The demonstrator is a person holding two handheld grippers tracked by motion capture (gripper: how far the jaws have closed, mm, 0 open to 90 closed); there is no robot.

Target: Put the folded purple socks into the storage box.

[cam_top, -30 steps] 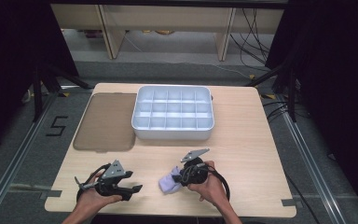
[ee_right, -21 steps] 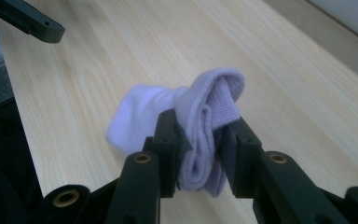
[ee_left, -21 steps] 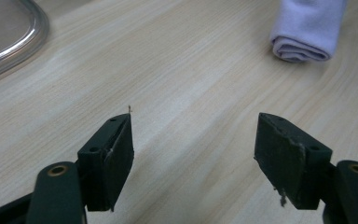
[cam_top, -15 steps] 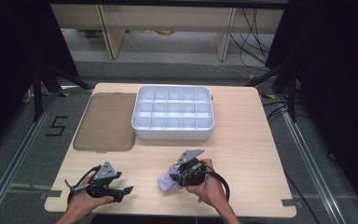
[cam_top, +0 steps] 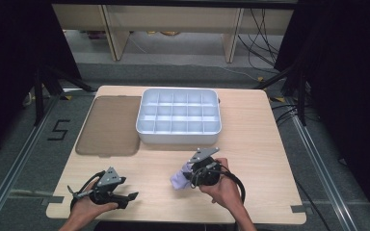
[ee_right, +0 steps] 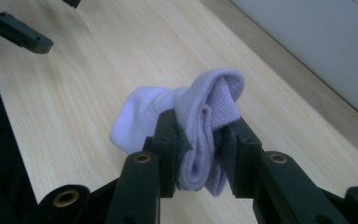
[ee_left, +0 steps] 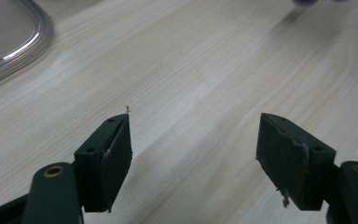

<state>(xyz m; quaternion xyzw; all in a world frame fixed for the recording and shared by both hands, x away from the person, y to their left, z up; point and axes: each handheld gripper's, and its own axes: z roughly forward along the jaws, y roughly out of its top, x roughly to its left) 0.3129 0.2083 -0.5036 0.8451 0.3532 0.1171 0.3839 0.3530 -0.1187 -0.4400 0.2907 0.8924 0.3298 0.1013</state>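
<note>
Nearest the person, the left gripper (cam_top: 125, 197) sits low at the front left corner of the wooden surface (cam_top: 260, 144), its jaws spread wide with nothing but bare wood between them in the left gripper view. It is idle for now and is best kept out of the way.

A little farther in, the right gripper (ee_right: 200, 140) has its jaws pinching a bunched lilac sock (ee_right: 186, 112) through the folded middle, with the toe end drooping toward the surface and a loop of cuff rising above the jaws. In the high view the sock (cam_top: 179, 179) hangs at the front centre of the surface, just left of the right gripper.

The step in hand looks like carrying the sock to the white divided tray (cam_top: 178, 137) beyond. To do it well, the pinch should hold firm, the bundle should lift clear of the tray's near wall, and release should come only once it sits over one compartment, since the loose end could snag a divider.

Left of the tray lies its tinted lid (cam_top: 108, 125), flat and apart.
</note>
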